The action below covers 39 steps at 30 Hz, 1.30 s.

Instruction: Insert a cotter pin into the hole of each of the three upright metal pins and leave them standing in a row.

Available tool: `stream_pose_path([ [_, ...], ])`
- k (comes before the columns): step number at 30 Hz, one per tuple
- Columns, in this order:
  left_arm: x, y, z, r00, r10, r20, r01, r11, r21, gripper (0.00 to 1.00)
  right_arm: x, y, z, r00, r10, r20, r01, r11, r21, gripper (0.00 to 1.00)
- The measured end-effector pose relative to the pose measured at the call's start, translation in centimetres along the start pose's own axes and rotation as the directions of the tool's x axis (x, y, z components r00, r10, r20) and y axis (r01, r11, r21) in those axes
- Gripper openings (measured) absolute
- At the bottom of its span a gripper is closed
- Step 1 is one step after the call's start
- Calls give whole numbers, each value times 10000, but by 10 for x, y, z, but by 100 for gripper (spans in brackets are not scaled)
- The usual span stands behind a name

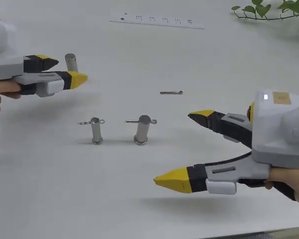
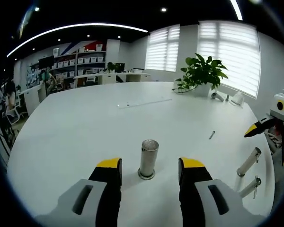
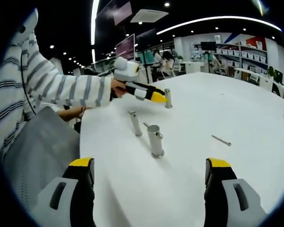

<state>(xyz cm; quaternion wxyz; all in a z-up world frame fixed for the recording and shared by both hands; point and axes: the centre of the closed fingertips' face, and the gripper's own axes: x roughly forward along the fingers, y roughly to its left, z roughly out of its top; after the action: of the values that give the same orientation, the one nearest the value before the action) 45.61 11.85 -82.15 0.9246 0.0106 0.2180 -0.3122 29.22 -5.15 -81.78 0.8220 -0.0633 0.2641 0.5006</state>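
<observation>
left gripper: upper left of head view, pale grey-white body, black jaws, pointed yellow tips | right gripper: lower right, same colours, slotted grey plate on each jaw | sleeve: upper left of right gripper view, white with thin dark stripes

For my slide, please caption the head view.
Open left gripper at the bare metal pin; two fitted pins stand nearby, one loose cotter pin beyond them.
</observation>
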Motion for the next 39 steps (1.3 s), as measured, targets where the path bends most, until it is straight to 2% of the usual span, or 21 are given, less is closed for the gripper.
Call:
stream_pose_path([
  [5, 8, 4, 4, 10000, -55, 0, 55, 10000, 75, 37, -1, -1, 1, 10000, -43, 8, 43, 10000, 30, 98],
  [6, 9, 4, 4, 10000, -95, -5, 95, 9999, -63, 36, -2, -2, 1, 10000, -50, 17, 50, 10000, 34, 97],
  [10, 13, 0, 1, 9998, -173, -127, 174, 9998, 89, 31, -3, -3, 1, 10000, -77, 4, 77, 9999, 111, 97],
  [15, 16, -1, -1, 9995, -161, -279, 153, 9995, -286, 21, -3, -3, 1, 10000, -79, 39, 79, 9999, 149, 97],
  [18, 19, -4, 0, 9992, -268, -284, 263, 9994, -203, 15, -3, -3, 1, 10000, -80, 22, 80, 9998, 165, 97],
  [21, 18, -1, 0, 9993, -161, -340, 151, 9995, -274, 15, -3, -3, 0, 10000, -61, -1, 61, 9998, 199, 97],
  [24, 19, -3, -2, 9988, -256, -424, 249, 9995, -173, 14, -2, -2, 0, 10000, -16, -36, 17, 9998, 207, 96],
  [25, 18, -2, -4, 9982, -258, -532, 243, 9993, -287, 14, -2, -1, -1, 10000, -13, -46, 14, 9998, 216, 96],
  [27, 17, -1, -4, 9986, -235, -476, 203, 9976, -662, 14, -2, -1, -1, 10000, 6, -54, -4, 9998, 220, 96],
  [30, 17, -2, -4, 9987, -184, -475, 164, 9989, -436, 13, -1, 0, -1, 10000, 50, -57, -48, 9997, 250, 95],
  [31, 16, -2, -4, 9986, -143, -501, 109, 9978, -657, 13, -1, 0, -2, 10000, 52, -65, -51, 9997, 258, 95],
  [32, 16, -2, -4, 9989, -50, -467, -3, 9935, -1140, 13, -1, 0, -2, 10000, 27, -80, -25, 9997, 258, 94],
  [34, 15, 1, -2, 9992, 130, -387, -177, 9925, -1213, 12, -1, 0, -3, 9999, 24, -98, -22, 9997, 251, 94],
  [36, 15, 1, -2, 9991, 55, -425, -110, 9915, -1294, 11, -1, 0, -2, 10000, 20, -59, -19, 9997, 246, 93],
  [39, 13, -3, -1, 9989, 100, -452, -171, 9870, -1597, 11, -2, 0, -2, 10000, 16, -63, -14, 9997, 256, 93],
])
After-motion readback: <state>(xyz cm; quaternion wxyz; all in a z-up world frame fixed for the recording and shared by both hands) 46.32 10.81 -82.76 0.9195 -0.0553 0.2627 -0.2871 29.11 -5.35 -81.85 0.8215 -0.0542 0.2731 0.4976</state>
